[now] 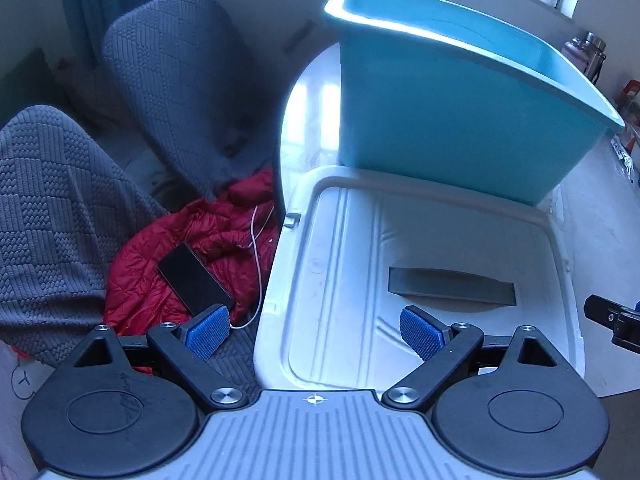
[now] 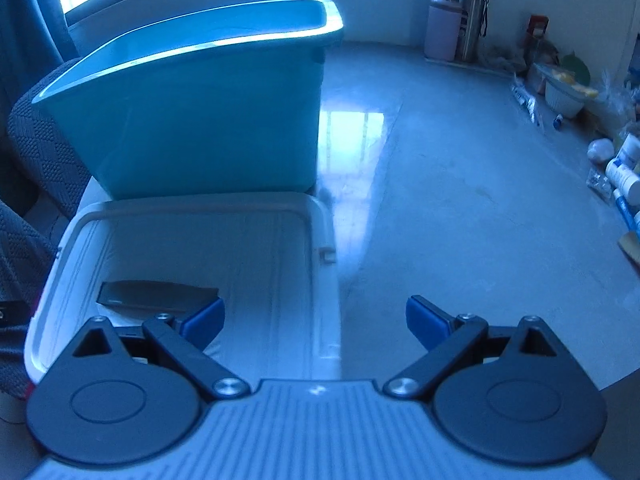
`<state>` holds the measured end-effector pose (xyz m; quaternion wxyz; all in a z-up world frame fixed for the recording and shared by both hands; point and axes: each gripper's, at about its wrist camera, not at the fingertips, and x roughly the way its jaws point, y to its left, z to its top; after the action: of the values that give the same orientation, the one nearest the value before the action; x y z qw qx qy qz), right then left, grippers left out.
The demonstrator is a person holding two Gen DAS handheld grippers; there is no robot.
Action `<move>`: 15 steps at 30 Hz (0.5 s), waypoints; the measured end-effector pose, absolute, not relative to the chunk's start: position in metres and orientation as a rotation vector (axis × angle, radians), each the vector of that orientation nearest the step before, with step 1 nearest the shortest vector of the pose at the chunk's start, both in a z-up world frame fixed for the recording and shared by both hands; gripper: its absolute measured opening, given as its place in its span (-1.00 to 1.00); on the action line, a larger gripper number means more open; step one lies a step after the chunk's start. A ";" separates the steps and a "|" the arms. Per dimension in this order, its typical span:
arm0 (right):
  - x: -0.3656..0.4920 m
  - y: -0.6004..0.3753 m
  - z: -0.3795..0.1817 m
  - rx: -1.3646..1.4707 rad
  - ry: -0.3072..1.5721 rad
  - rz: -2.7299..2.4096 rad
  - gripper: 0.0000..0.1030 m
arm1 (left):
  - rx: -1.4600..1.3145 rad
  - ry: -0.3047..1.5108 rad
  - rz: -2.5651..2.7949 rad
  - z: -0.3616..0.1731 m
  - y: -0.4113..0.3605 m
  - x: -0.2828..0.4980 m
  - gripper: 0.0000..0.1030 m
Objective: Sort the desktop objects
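Observation:
A blue plastic bin [image 1: 452, 120] stands on the round table, seen also in the right wrist view [image 2: 200, 120]. In front of it lies a white lid [image 1: 344, 280], upside down, with a dark flat strip [image 1: 452, 286] on it; the lid [image 2: 260, 248] and the strip [image 2: 156, 294] also show in the right wrist view. My left gripper [image 1: 314, 334] is open and empty above the lid's near left edge. My right gripper [image 2: 314, 326] is open and empty above the lid's right edge. Part of the right gripper [image 1: 616, 320] shows at the left wrist view's right edge.
Two grey chairs [image 1: 172, 80] stand left of the table; a red jacket [image 1: 200, 240] with a black phone [image 1: 194, 280] and white cable lies on one. Bottles [image 2: 456, 24], a bowl [image 2: 564, 96] and packets crowd the grey table [image 2: 460, 200] along its far and right edges.

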<state>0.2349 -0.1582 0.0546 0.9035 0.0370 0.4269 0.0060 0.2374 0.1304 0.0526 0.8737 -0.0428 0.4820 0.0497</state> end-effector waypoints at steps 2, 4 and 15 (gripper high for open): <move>0.237 -0.156 0.052 0.069 0.896 0.001 0.89 | -0.079 1.011 0.096 0.051 0.130 0.241 0.82; 0.238 -0.154 0.050 0.079 0.907 -0.006 0.89 | -0.076 1.020 0.089 0.048 0.131 0.245 0.82; 0.240 -0.150 0.042 0.072 0.976 -0.029 0.89 | -0.083 1.091 0.053 0.033 0.135 0.260 0.82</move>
<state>0.2404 -0.1496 0.0418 0.8826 0.0345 0.4686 -0.0138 0.2604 0.1353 0.0331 0.8538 -0.0394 0.5185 0.0251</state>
